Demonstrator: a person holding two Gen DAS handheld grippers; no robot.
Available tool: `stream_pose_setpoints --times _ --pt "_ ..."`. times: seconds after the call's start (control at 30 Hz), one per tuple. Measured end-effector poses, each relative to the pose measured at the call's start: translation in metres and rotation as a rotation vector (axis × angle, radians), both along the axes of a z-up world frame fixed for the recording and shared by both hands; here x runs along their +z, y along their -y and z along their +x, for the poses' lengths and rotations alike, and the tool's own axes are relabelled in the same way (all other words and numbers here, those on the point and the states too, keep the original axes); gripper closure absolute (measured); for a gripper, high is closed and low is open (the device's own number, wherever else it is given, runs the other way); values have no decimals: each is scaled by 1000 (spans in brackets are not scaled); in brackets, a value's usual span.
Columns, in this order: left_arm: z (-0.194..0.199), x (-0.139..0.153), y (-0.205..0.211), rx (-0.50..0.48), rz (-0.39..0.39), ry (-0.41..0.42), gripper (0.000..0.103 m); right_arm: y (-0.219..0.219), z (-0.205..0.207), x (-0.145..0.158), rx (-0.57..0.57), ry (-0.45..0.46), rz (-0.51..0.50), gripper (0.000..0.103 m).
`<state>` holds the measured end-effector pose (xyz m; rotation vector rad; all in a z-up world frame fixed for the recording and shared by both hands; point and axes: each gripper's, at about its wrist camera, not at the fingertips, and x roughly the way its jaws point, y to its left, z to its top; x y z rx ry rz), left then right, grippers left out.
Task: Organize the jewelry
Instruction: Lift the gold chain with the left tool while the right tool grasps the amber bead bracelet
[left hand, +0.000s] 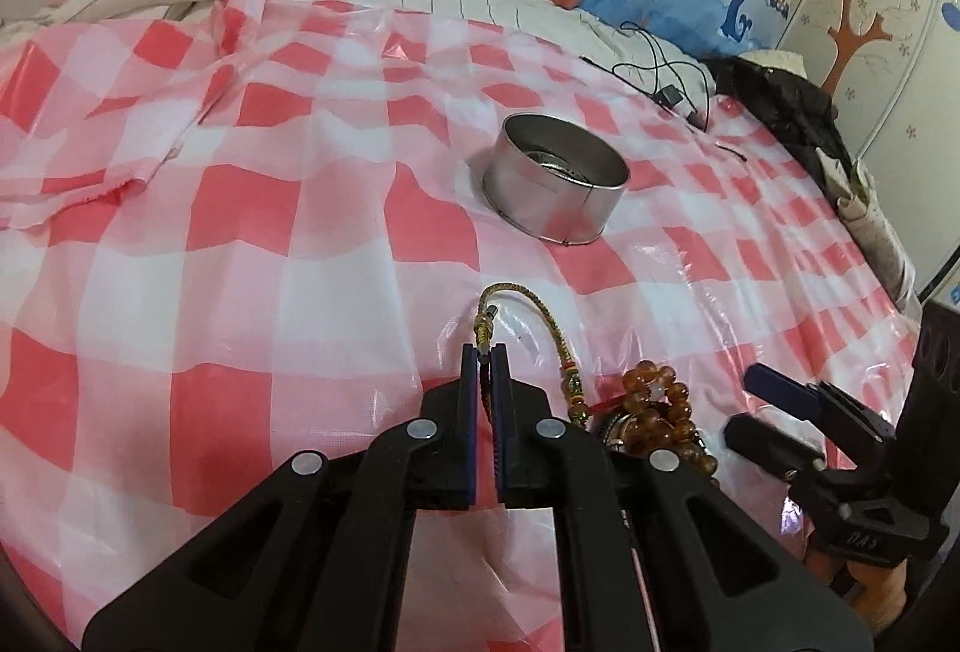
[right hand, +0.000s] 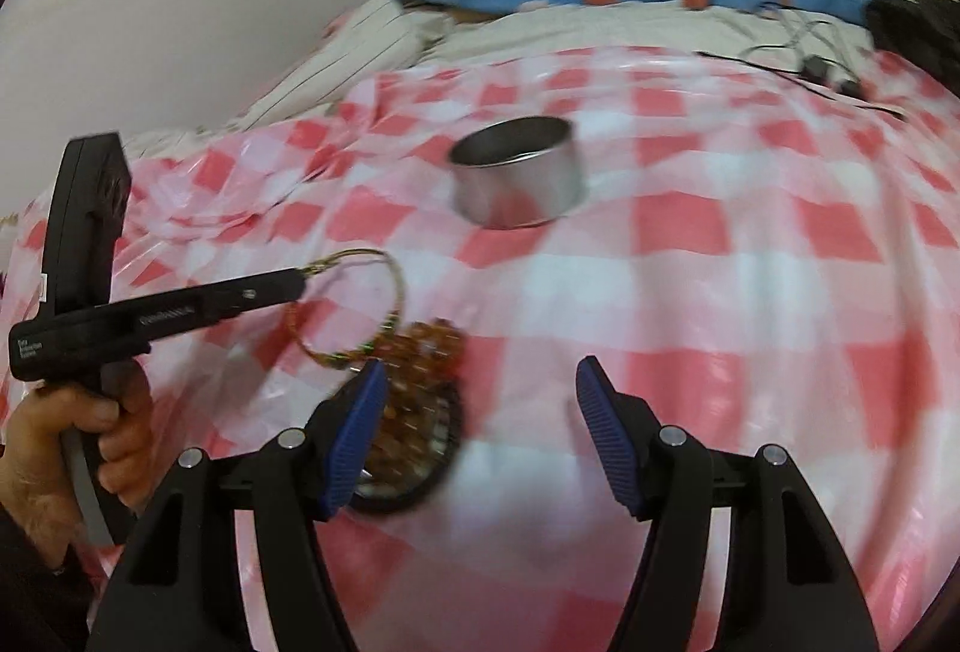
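Observation:
My left gripper (left hand: 483, 350) is shut on a gold braided cord bracelet (left hand: 528, 301), whose loop arcs out past the fingertips and down to the right. The cord's lower end joins a heap of amber bead bracelets (left hand: 663, 403) on the checked cloth. In the right wrist view the left gripper (right hand: 300, 284) comes in from the left with the cord loop (right hand: 354, 254) at its tip. The amber beads (right hand: 429, 349) lie over a round black dish (right hand: 453, 430). My right gripper (right hand: 483, 370) is open, its left finger beside the beads and nothing between the pads.
A round metal tin (left hand: 555, 178) (right hand: 516, 172) stands open farther back on the red-and-white checked plastic cloth (left hand: 240, 262). Black cables (left hand: 666, 81) and dark clothing (left hand: 792, 111) lie at the far right. A hand (right hand: 120, 430) grips the left gripper's handle.

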<state>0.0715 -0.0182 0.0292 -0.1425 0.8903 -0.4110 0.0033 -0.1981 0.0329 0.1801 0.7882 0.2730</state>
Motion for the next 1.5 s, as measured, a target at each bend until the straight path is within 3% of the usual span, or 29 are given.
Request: stream_pose_setpoints --times 0.1,0.17,0.2,0.3,0.57,0.73,0.77,0.8,0.83,1.07,1.1,1.13,1.17,1.2,1.3,1.43,1.5 --pt "1 -3 -1 -1 4 -8 99 -19 7 -3 54 -19 -33 48" --pt "1 -5 1 -2 8 -13 99 -29 11 -7 76 -42 -65 62" --pt "1 -6 2 -3 11 -15 99 -30 11 -8 80 -48 -72 74" --pt "1 -7 3 -3 18 -18 99 -22 7 -7 66 -38 -37 90" --pt "2 -12 2 4 32 -30 98 36 -3 -2 -59 -30 183 91" --pt "3 -16 1 7 34 -42 96 49 3 -16 -114 -105 168 88" --pt "3 -16 1 7 34 -44 95 48 3 -17 -118 -108 159 81" --pt "3 -17 2 6 35 -45 94 47 2 -15 -118 -96 149 63" --pt "3 -17 2 5 36 -45 93 45 1 -14 -114 -88 140 56" --pt "2 -19 7 -4 46 -43 86 27 7 -23 -90 -125 14 56" --pt "2 -20 7 -5 48 -43 86 25 7 -24 -86 -126 -1 56" --pt "2 -20 8 -5 50 -42 85 21 8 -24 -72 -128 -24 64" --pt "2 -20 8 -6 52 -41 85 19 6 -24 -60 -126 -29 73" --pt "2 -20 8 -7 54 -40 85 18 5 -24 -51 -122 -27 92" --pt "1 -20 9 -8 58 -35 85 23 2 -20 -56 -94 8 91" --pt "0 -17 7 -9 51 -21 85 45 -3 -10 -51 -32 242 91" --pt "-1 -13 7 -11 52 -4 93 50 -5 -4 -37 4 324 91"
